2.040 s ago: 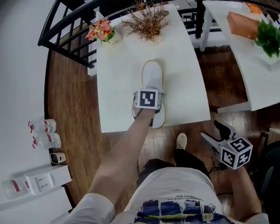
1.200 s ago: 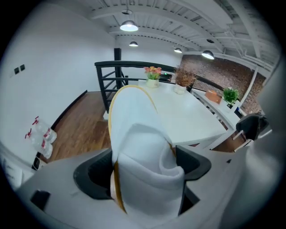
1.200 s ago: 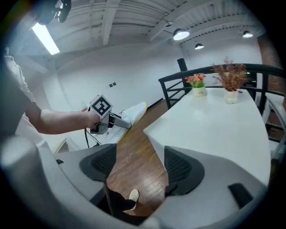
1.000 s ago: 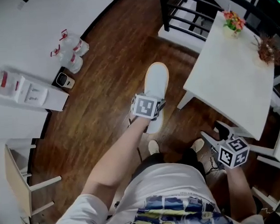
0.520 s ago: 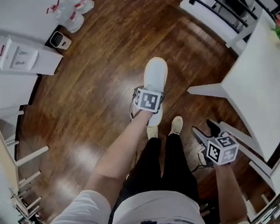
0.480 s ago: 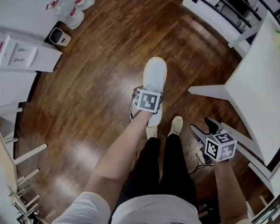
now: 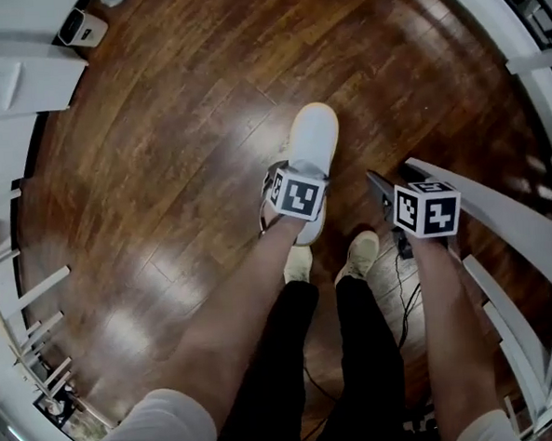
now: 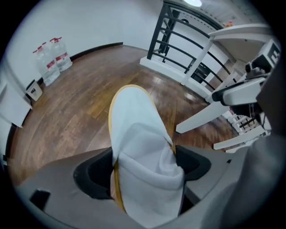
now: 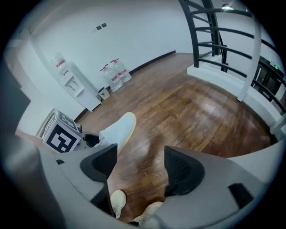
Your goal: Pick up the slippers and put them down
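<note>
Slipper's off the desk and heading for the floor!
My left claw (image 8: 143, 167) is clenched on the white slipper (image 7: 313, 143), which has come down from the desk (image 8: 241, 32) and now hangs toe-forward low over the wooden floor (image 7: 160, 157), ahead of my feet. My right claw (image 9: 140, 165) gapes empty beside it. Setting down looks next.
</note>
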`<state>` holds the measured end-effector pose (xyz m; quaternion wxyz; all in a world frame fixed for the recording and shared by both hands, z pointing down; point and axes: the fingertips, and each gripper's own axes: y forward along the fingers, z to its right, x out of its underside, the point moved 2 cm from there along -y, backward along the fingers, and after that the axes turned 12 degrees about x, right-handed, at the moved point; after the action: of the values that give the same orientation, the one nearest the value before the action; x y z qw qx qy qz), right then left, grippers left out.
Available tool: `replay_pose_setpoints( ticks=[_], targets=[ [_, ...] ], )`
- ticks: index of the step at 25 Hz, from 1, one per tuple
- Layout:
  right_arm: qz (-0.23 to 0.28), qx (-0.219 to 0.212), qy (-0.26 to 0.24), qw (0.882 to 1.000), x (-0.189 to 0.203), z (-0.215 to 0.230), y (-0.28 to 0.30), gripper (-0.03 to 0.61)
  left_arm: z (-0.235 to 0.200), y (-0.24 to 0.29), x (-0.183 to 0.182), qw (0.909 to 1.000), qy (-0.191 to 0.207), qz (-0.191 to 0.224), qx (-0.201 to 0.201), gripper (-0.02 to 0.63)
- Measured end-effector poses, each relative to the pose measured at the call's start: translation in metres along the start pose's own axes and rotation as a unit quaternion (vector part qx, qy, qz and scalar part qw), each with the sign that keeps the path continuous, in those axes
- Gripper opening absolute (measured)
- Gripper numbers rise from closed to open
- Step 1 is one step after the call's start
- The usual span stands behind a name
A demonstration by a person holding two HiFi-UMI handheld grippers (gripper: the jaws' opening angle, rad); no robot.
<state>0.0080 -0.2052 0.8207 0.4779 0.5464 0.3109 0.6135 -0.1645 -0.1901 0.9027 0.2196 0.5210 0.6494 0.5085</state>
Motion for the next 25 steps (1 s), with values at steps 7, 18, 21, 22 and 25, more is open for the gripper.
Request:
replay_pose_setpoints(
  ticks=[7,18,21,22,25],
  targets=[
    [-0.041,-0.007,-0.03,0.999,0.072,0.026,0.164,0.347,-0.1,0.176,0.072,0.9988,-0.038,-0.029,-0.006,0.424],
    [-0.07,-0.017,-0.065,0.995,0.105,0.019,0.198,0.337,-0.144,0.243,0.108,0.996,-0.07,-0.055,-0.008,0.479],
    [-0.075,-0.018,-0.071,0.994,0.098,0.013,0.187,0.362,-0.141,0.224,0.099,0.9969,-0.058,-0.051,-0.02,0.578],
    [-0.076,-0.018,-0.073,0.994,0.096,0.01,0.18,0.362,-0.137,0.211,0.093,0.9974,-0.053,-0.042,-0.024,0.578],
    [-0.08,-0.016,-0.082,0.993,0.098,-0.009,0.141,0.362,-0.111,0.152,0.105,0.9974,-0.053,-0.045,-0.017,0.578]
  ],
)
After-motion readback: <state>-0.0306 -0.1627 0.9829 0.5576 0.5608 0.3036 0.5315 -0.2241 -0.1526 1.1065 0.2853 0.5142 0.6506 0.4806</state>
